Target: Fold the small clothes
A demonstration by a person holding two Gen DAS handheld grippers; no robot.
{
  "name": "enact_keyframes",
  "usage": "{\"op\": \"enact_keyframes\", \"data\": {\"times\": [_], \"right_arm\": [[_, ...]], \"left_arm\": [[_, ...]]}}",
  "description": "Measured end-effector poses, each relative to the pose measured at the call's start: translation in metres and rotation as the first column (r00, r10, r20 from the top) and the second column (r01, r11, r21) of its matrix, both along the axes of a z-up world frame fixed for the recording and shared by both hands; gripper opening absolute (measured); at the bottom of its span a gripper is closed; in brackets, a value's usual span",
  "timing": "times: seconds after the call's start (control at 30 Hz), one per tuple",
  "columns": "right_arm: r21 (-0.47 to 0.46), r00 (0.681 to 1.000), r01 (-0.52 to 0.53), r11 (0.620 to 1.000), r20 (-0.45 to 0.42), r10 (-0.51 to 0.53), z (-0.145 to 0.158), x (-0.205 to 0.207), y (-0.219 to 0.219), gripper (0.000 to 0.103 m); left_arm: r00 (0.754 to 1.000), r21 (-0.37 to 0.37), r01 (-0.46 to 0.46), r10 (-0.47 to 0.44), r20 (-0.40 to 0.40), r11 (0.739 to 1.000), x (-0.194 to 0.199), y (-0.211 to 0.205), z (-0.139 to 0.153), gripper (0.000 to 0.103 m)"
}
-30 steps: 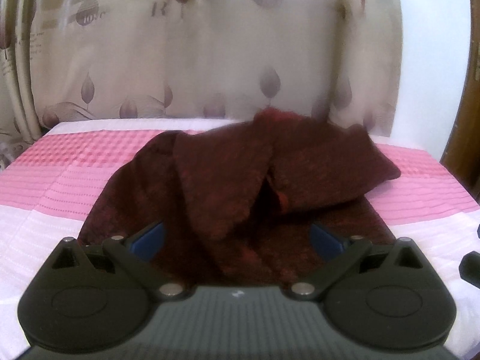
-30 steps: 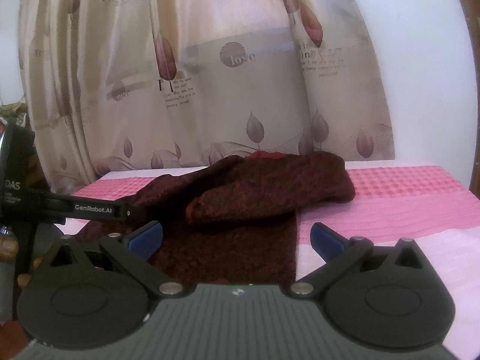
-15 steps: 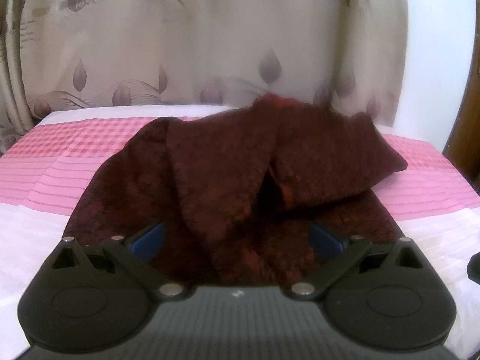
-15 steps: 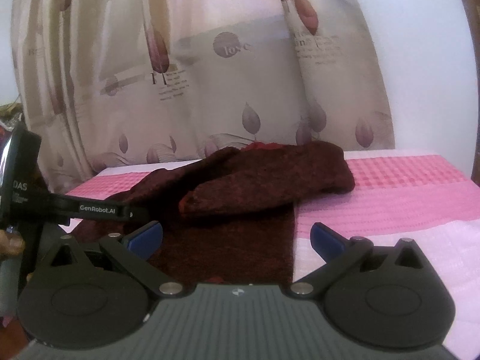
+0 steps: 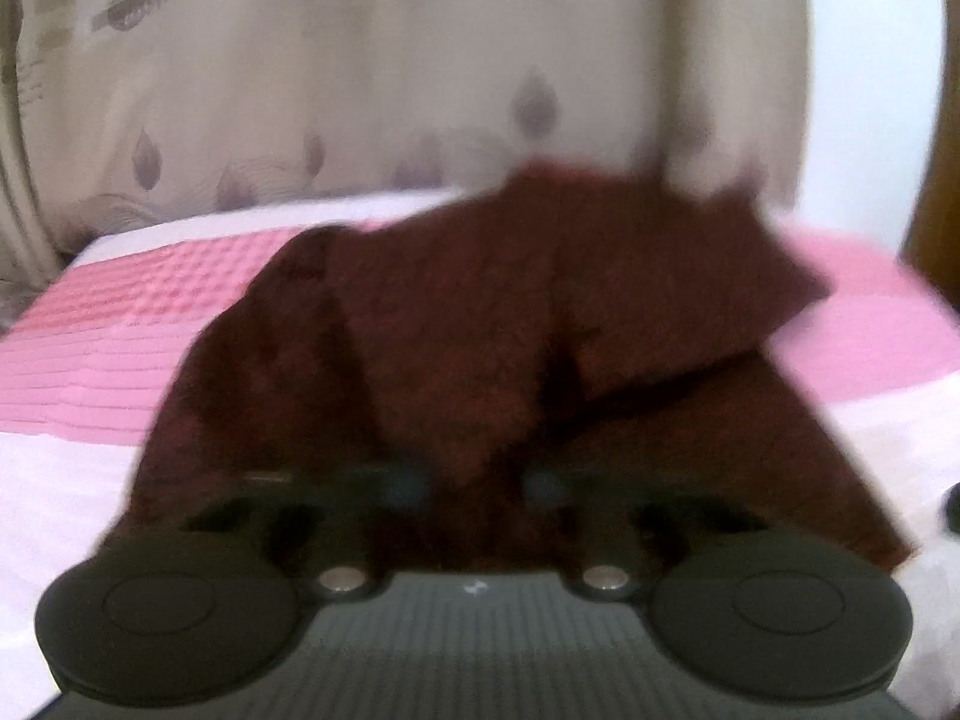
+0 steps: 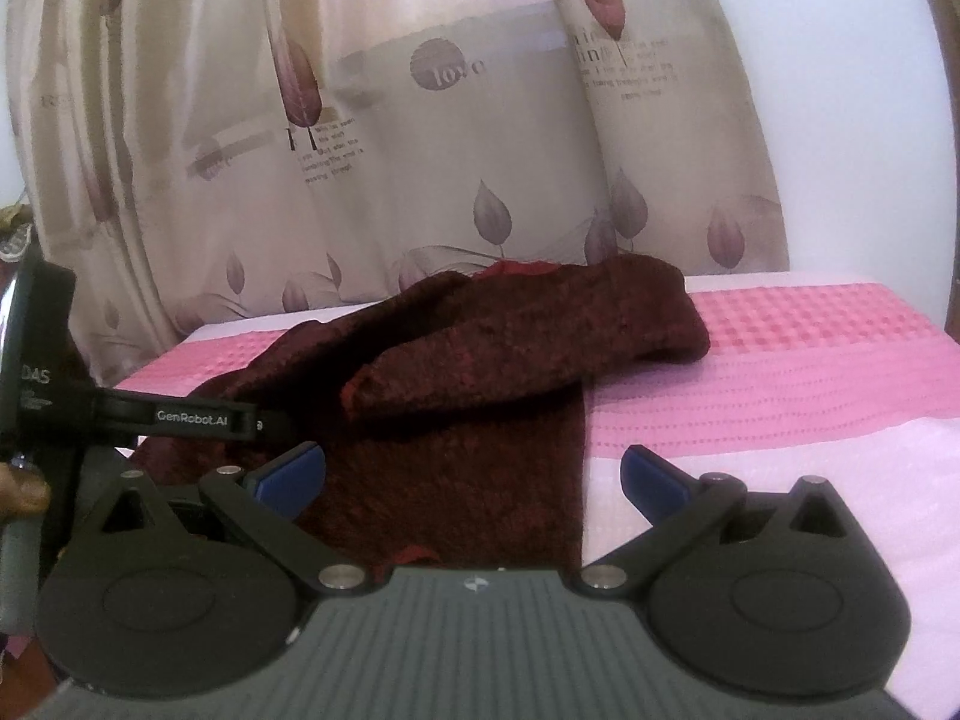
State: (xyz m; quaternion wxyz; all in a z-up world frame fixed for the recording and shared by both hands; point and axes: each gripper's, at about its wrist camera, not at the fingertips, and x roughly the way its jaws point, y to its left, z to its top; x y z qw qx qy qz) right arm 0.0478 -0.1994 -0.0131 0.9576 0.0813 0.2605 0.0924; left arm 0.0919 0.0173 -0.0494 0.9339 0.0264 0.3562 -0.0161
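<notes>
My left gripper sits low centre of the left view, fingers drawn in close with dark cloth between them. The frame is blurred, so I can't tell if it's clamped on the hem or just closing. My right gripper is spread wide at bottom centre of the right view, holding nothing, with its left pad over the cloth and its right pad over the bedding.

The maroon garment lies flat mid-frame on the pink bedspread, both sleeves crossed over the body toward the upper centre. The curtain fills the top.

My read: sleeves are done and the bottom-up fold is in hand. Next I need my right gripper to pinch the near right hem corner, then lift both evenly toward the collar. An uneven grip would skew the fold.
</notes>
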Motion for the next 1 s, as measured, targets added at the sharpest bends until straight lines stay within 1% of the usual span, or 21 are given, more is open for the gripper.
{"op": "enact_keyframes", "data": {"times": [0.07,0.17,0.3,0.33,0.37,0.43,0.5,0.53,0.63,0.67,0.73,0.8,0.9,0.97,1.0], "right_arm": [[-0.002,1.0,0.005,1.0,-0.008,-0.005,-0.001,0.003,-0.001,0.103],[0.0,1.0,0.014,1.0,-0.01,-0.014,-0.002,0.005,-0.003,0.103],[-0.005,0.999,0.034,0.999,-0.009,-0.034,-0.002,0.011,-0.008,0.103],[-0.002,0.999,0.041,0.999,-0.012,-0.041,-0.003,0.014,-0.01,0.103],[0.0,0.999,0.045,0.999,-0.015,-0.045,-0.004,0.016,-0.011,0.103],[0.003,0.998,0.053,0.999,-0.022,-0.052,-0.005,0.022,-0.014,0.103],[0.0,0.998,0.058,0.998,-0.025,-0.058,-0.007,0.026,-0.015,0.103],[-0.003,0.998,0.059,0.998,-0.027,-0.059,-0.008,0.029,-0.015,0.103],[-0.009,0.997,0.063,0.998,-0.041,-0.063,-0.012,0.038,-0.013,0.103],[-0.011,0.997,0.063,0.998,-0.049,-0.063,-0.013,0.04,-0.013,0.103],[-0.019,0.996,0.061,0.998,-0.061,-0.062,-0.017,0.045,-0.011,0.103],[-0.03,0.995,0.06,0.998,-0.073,-0.062,-0.021,0.05,-0.01,0.103],[-0.036,0.994,0.063,0.997,-0.091,-0.066,-0.026,0.058,-0.009,0.103],[-0.044,0.992,0.064,0.997,-0.106,-0.068,-0.029,0.062,-0.008,0.103],[-0.048,0.991,0.065,0.997,-0.112,-0.07,-0.03,0.064,-0.007,0.103]], "left_arm": [[1.0,-0.054,-0.002,0.001,-0.019,0.999,0.004,0.014,0.008,0.015],[0.999,-0.081,-0.027,0.026,-0.02,0.996,0.012,0.036,0.03,0.015],[0.992,-0.032,-0.119,0.12,0.032,0.992,0.034,0.074,0.069,0.015],[0.987,-0.004,-0.149,0.149,0.052,0.989,0.042,0.084,0.079,0.015],[0.981,0.028,-0.184,0.182,0.074,0.982,0.051,0.095,0.088,0.015],[0.964,0.063,-0.252,0.244,0.108,0.966,0.072,0.118,0.105,0.015],[0.944,0.089,-0.315,0.302,0.134,0.945,0.094,0.138,0.115,0.015],[0.931,0.106,-0.35,0.334,0.144,0.931,0.108,0.148,0.118,0.015],[0.9,0.145,-0.429,0.408,0.151,0.892,0.146,0.177,0.115,0.015],[0.89,0.162,-0.452,0.431,0.147,0.877,0.161,0.187,0.111,0.015],[0.872,0.172,-0.49,0.474,0.125,0.855,0.185,0.206,0.1,0.015],[0.858,0.192,-0.514,0.503,0.106,0.836,0.213,0.22,0.085,0.014],[0.841,0.228,-0.539,0.534,0.086,0.811,0.239,0.234,0.059,0.015],[0.83,0.242,-0.554,0.551,0.088,0.796,0.256,0.246,0.044,0.015],[0.829,0.256,-0.556,0.551,0.095,0.791,0.266,0.251,0.039,0.016]]}}
